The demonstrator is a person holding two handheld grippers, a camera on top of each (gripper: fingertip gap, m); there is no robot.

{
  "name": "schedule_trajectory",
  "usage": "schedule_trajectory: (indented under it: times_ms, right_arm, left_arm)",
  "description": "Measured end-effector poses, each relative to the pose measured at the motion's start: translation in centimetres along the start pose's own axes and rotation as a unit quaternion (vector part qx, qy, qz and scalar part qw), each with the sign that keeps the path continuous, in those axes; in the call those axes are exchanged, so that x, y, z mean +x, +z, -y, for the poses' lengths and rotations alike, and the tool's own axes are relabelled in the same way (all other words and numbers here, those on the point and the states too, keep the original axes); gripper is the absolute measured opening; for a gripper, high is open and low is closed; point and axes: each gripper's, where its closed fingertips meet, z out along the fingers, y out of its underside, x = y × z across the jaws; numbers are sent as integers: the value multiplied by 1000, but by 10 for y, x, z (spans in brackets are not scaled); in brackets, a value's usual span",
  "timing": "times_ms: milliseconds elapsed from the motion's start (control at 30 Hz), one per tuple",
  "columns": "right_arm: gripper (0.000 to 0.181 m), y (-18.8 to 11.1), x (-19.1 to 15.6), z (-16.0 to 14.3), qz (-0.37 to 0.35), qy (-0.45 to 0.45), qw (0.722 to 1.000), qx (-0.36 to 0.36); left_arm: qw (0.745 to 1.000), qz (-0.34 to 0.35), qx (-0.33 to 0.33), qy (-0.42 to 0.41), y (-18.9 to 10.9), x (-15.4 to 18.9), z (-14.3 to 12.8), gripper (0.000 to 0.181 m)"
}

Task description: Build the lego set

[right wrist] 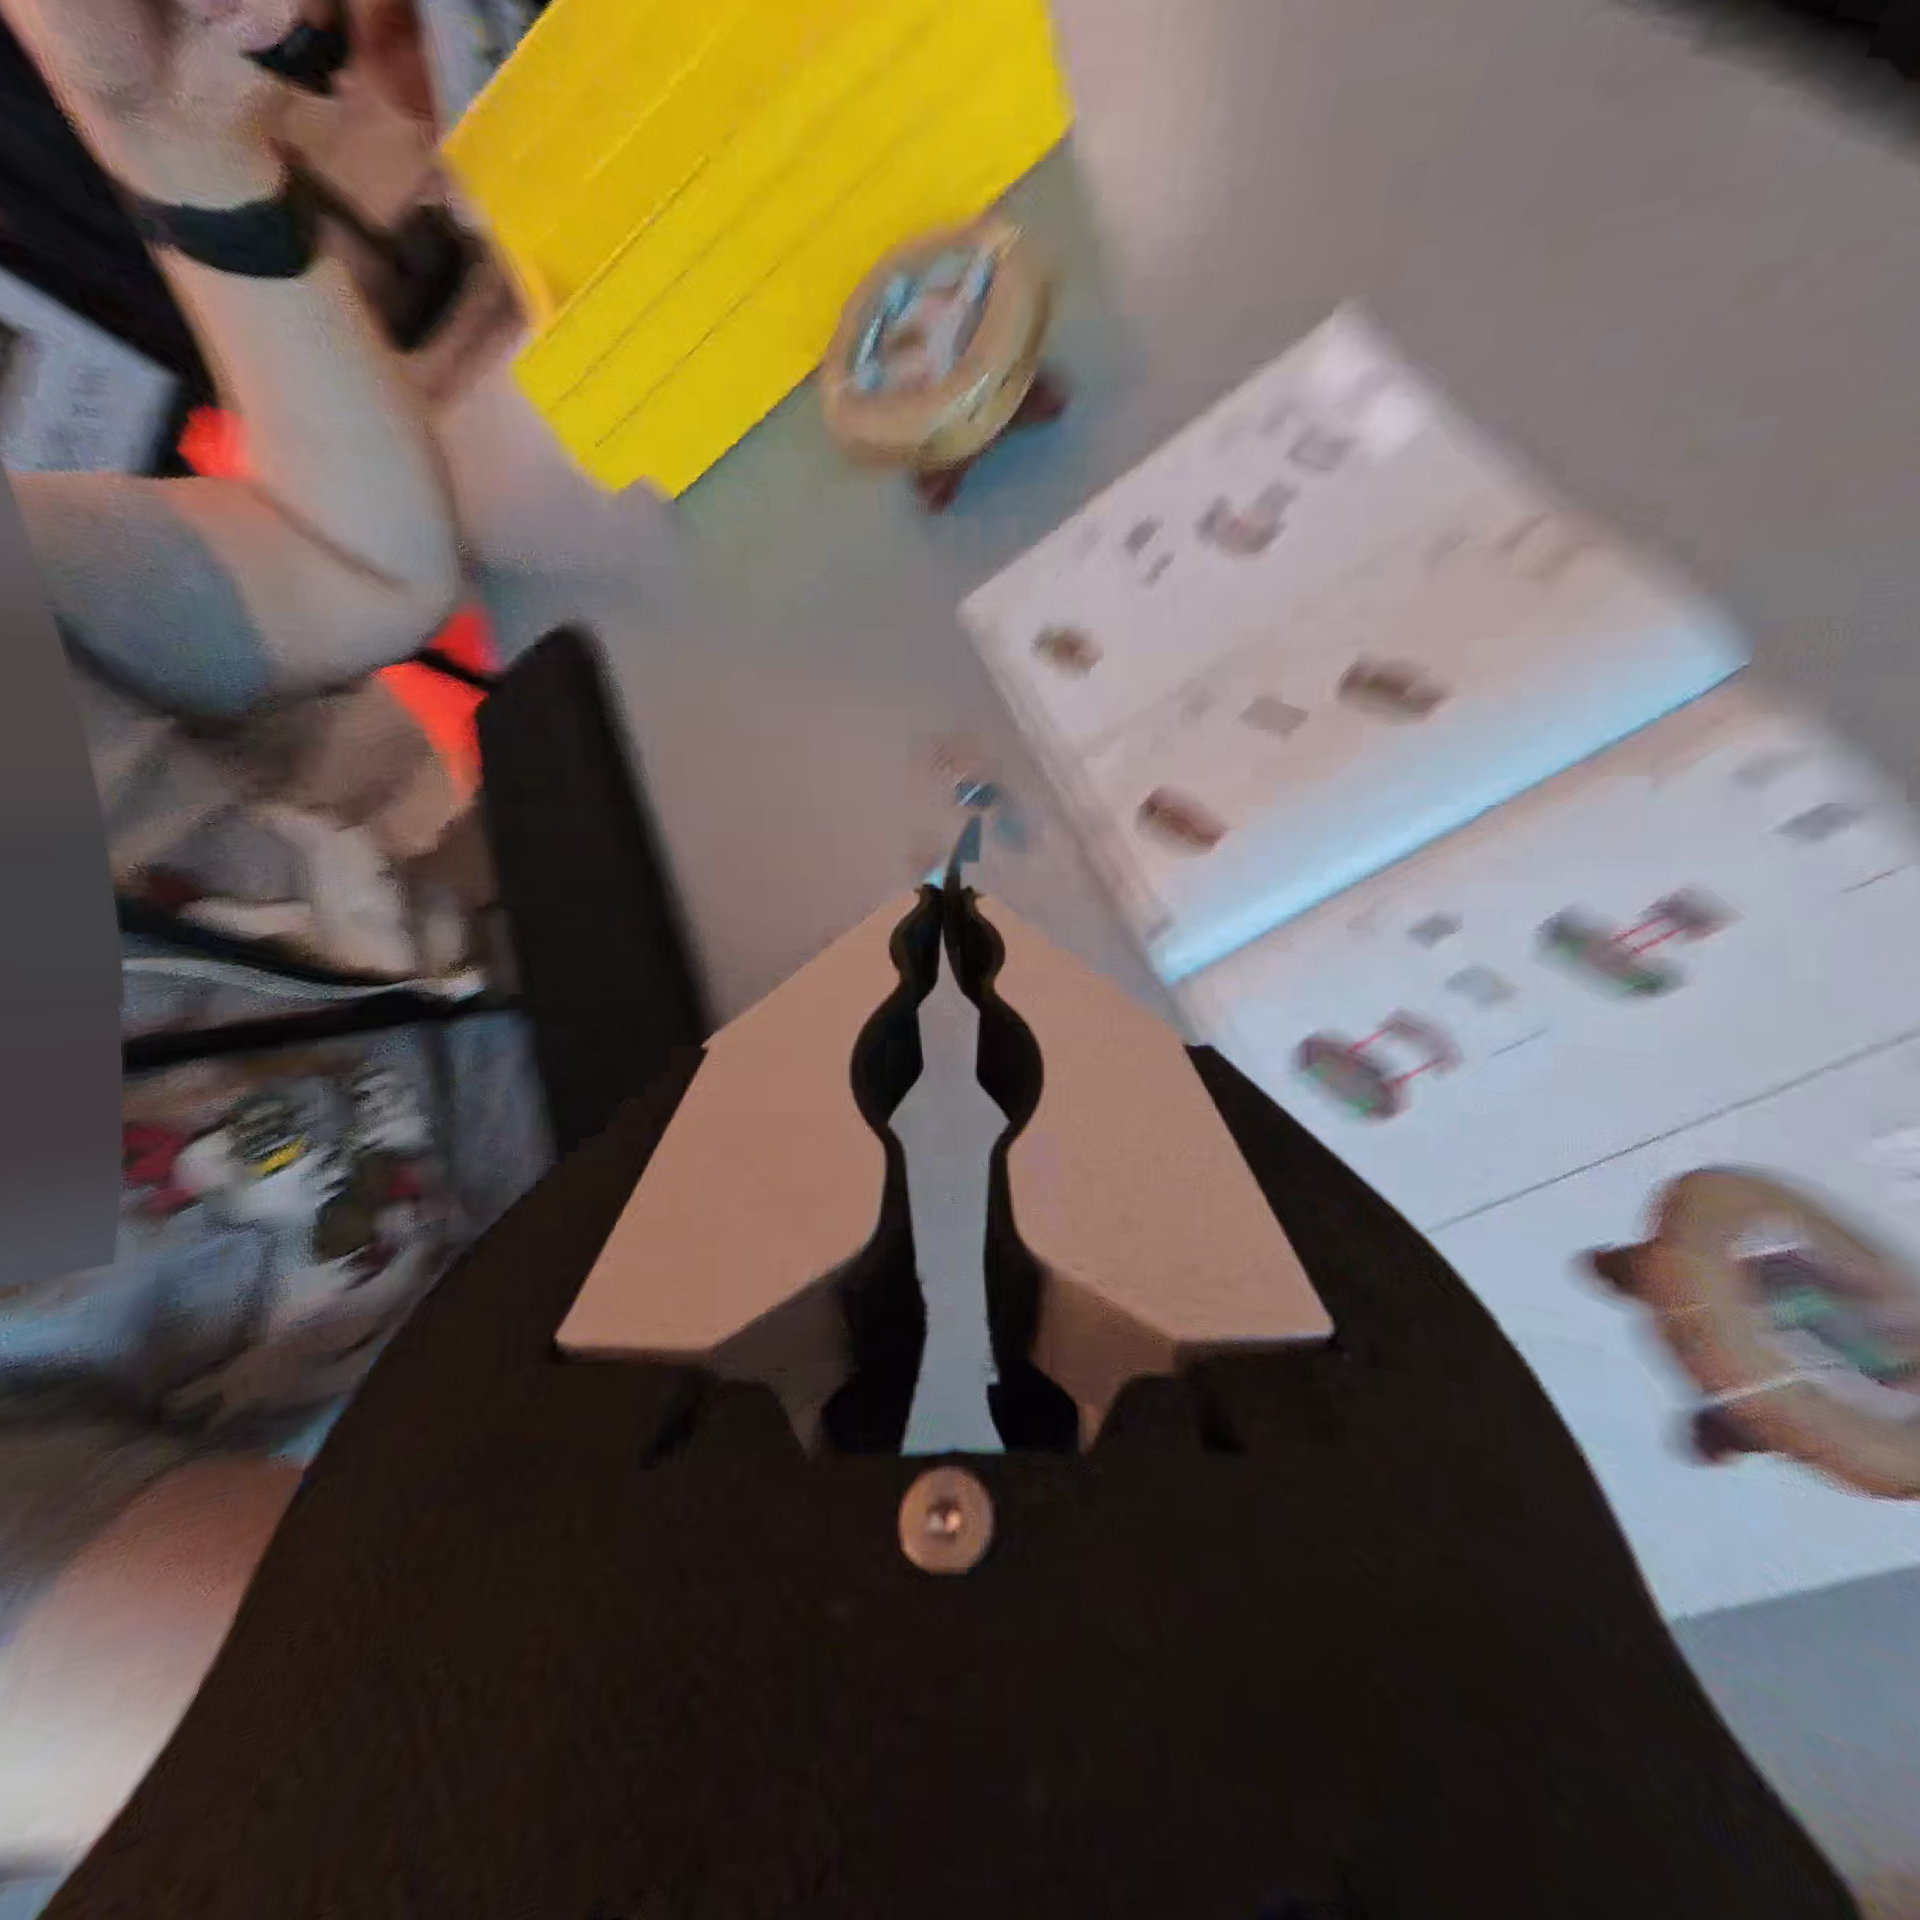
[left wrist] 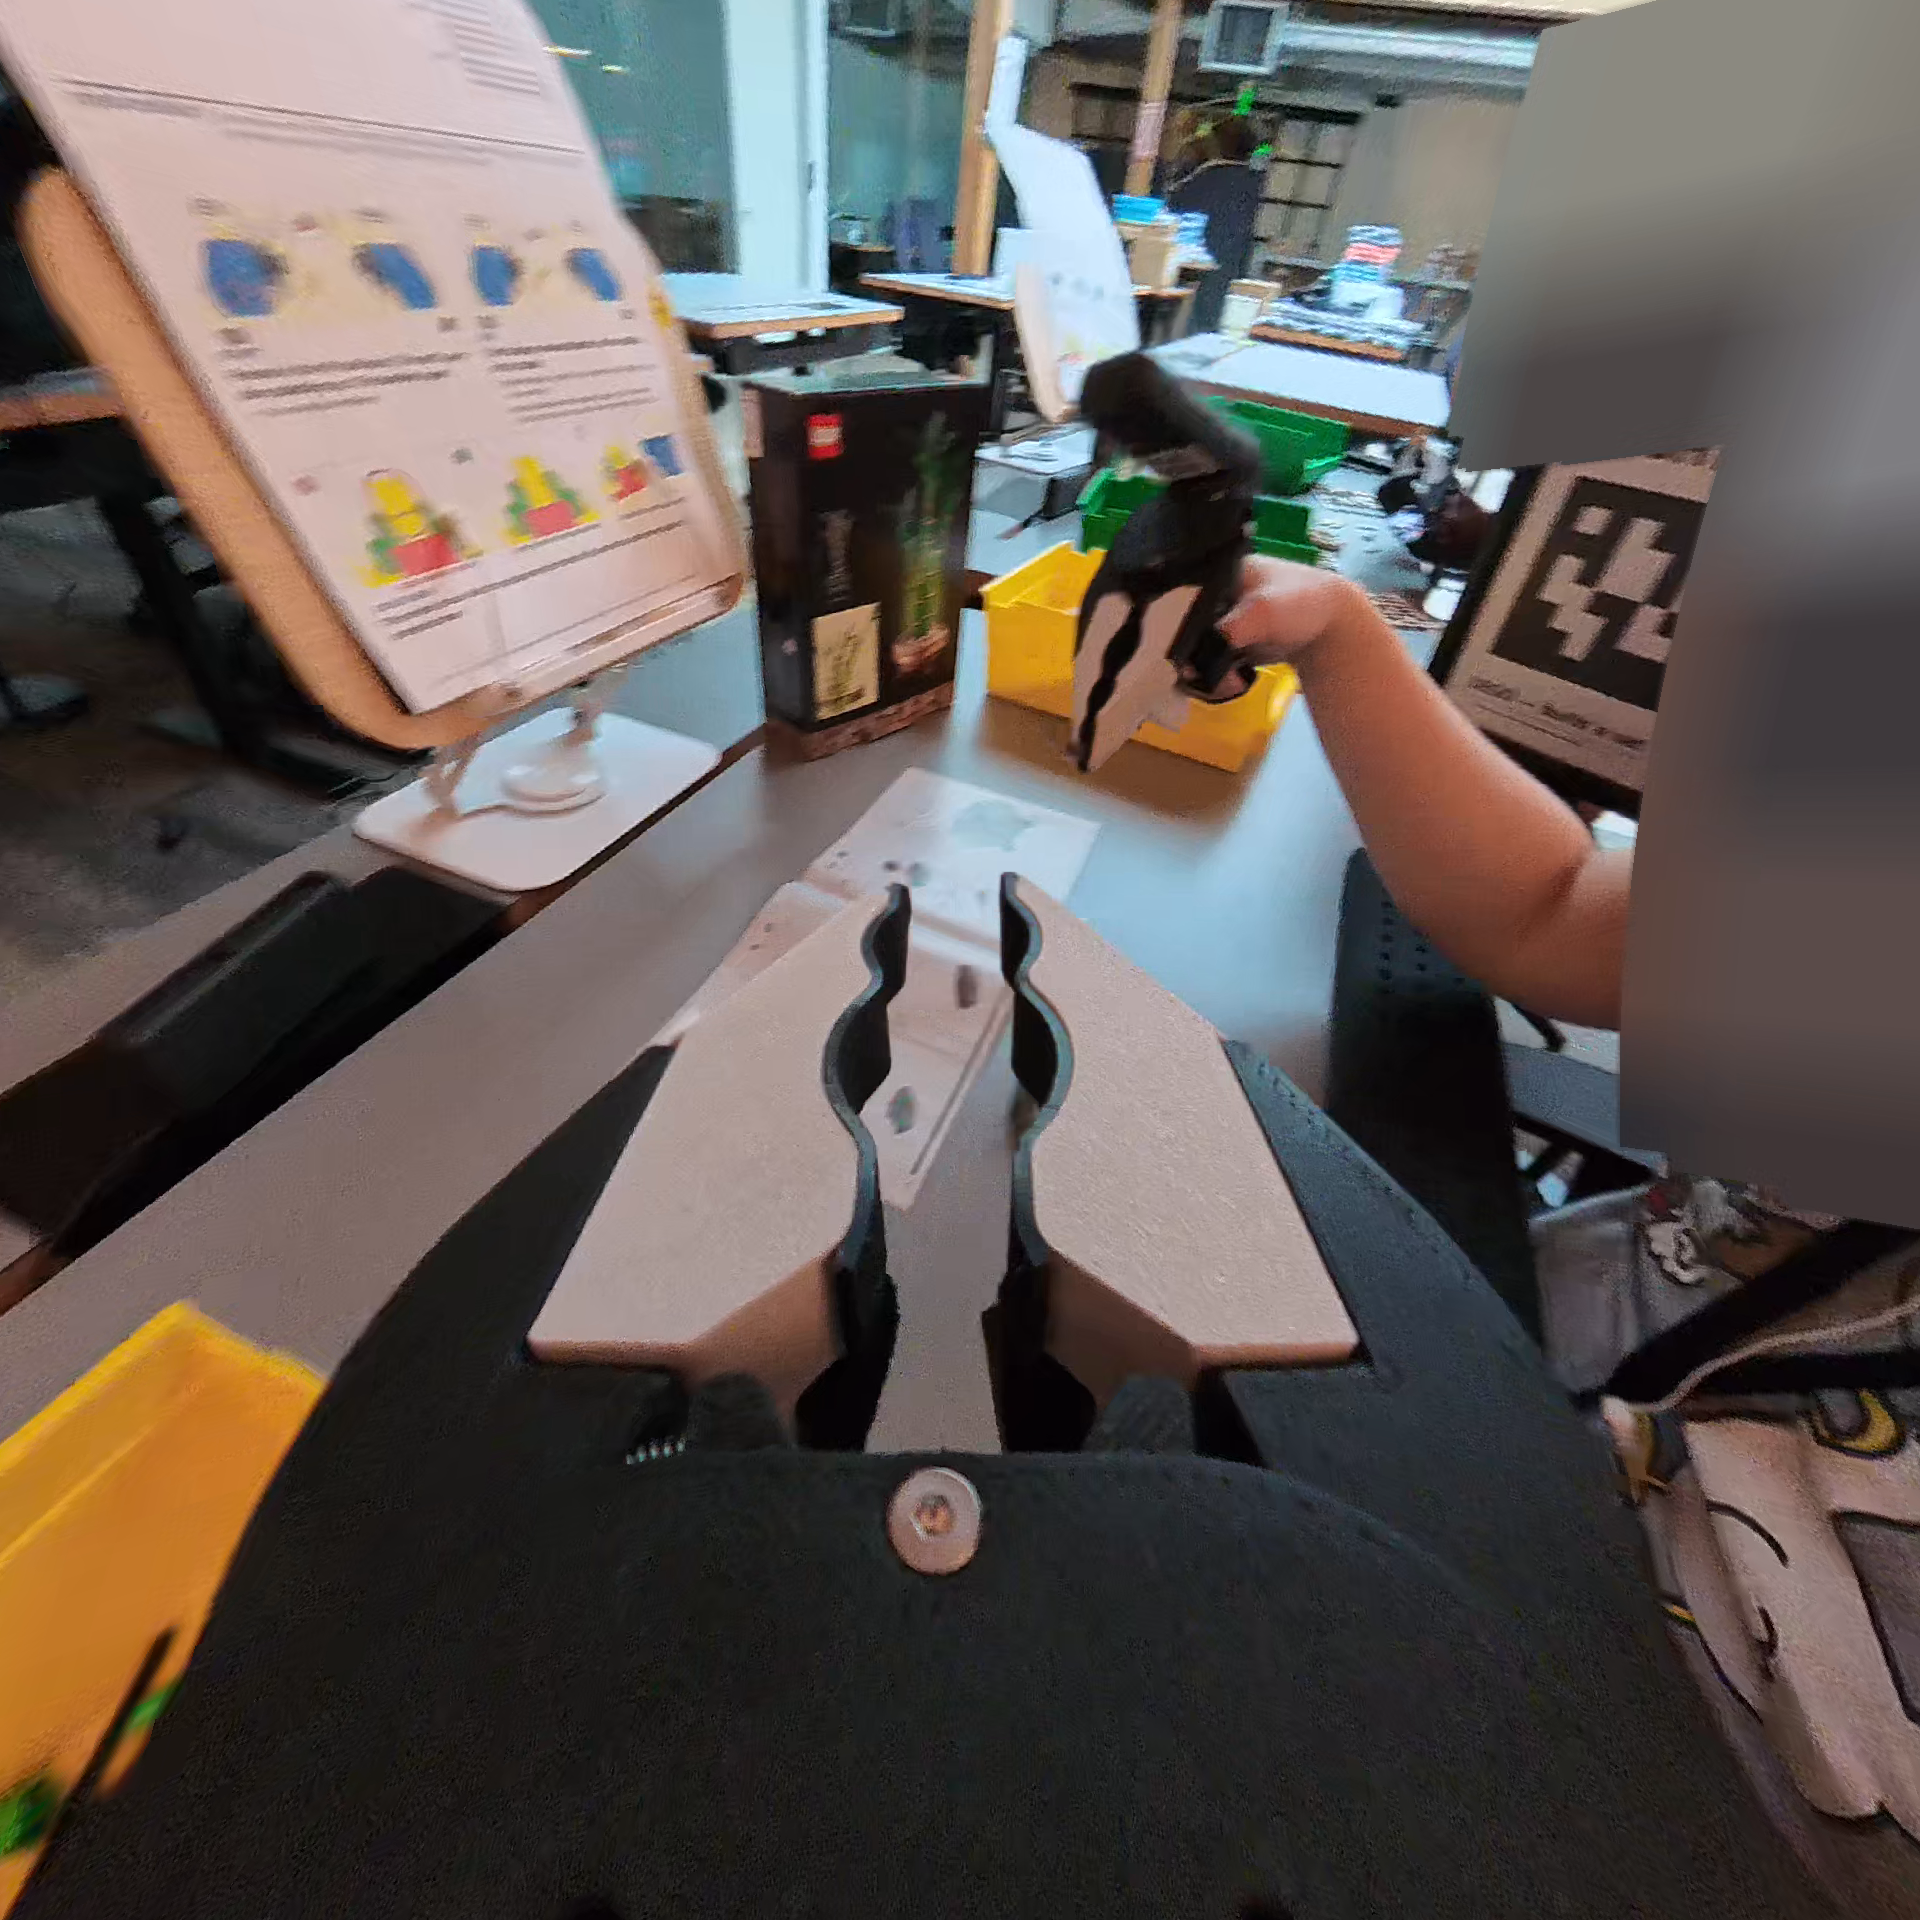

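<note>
My left gripper (left wrist: 954,894) is open and empty, held above the grey table (left wrist: 623,997) and pointing at the open instruction booklet (left wrist: 966,842) lying flat on it. My right gripper (right wrist: 945,899) is shut on a small thin pale piece (right wrist: 971,826) that sticks out past its tips; the blur hides its shape. In the left wrist view the right gripper (left wrist: 1086,753) hangs tip-down in front of a yellow bin (left wrist: 1039,623). A round tan lego build (right wrist: 935,343) stands next to the yellow bin (right wrist: 769,208). The booklet (right wrist: 1455,779) lies to the right.
A printed guide sheet on a white stand (left wrist: 416,364) is at the left, with a dark lego box (left wrist: 862,561) beside it. Another yellow bin (left wrist: 104,1507) is at the near left. Green bins (left wrist: 1278,457) are behind. A blurred tan shape (right wrist: 1787,1330) sits over the booklet. About 30 centimetres separates my left fingertips from my right. The round tan lego build (right wrist: 935,343) is about 25 centimetres from my left fingertips.
</note>
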Motion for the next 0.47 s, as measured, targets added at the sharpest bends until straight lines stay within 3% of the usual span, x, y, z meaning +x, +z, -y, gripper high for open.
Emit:
schedule_trajectory:
  times_ms: [67,267,367,467]
  right_arm:
    - [1,4,-5,-34,77,63,995,-27]
    - [1,42,-12,-121,181,113,968,-136]
    - [1,57,-16,-129,213,137,955,-158]
    - [1,57,-43,-120,285,99,942,-146]
  left_arm:
    - [1000,-15,-13,3,16,20,-7,20]
    - [999,-29,-27,1,69,83,-41,24]
    - [997,-45,-53,19,105,113,-81,19]
    - [990,-27,-92,104,155,128,-124,20]
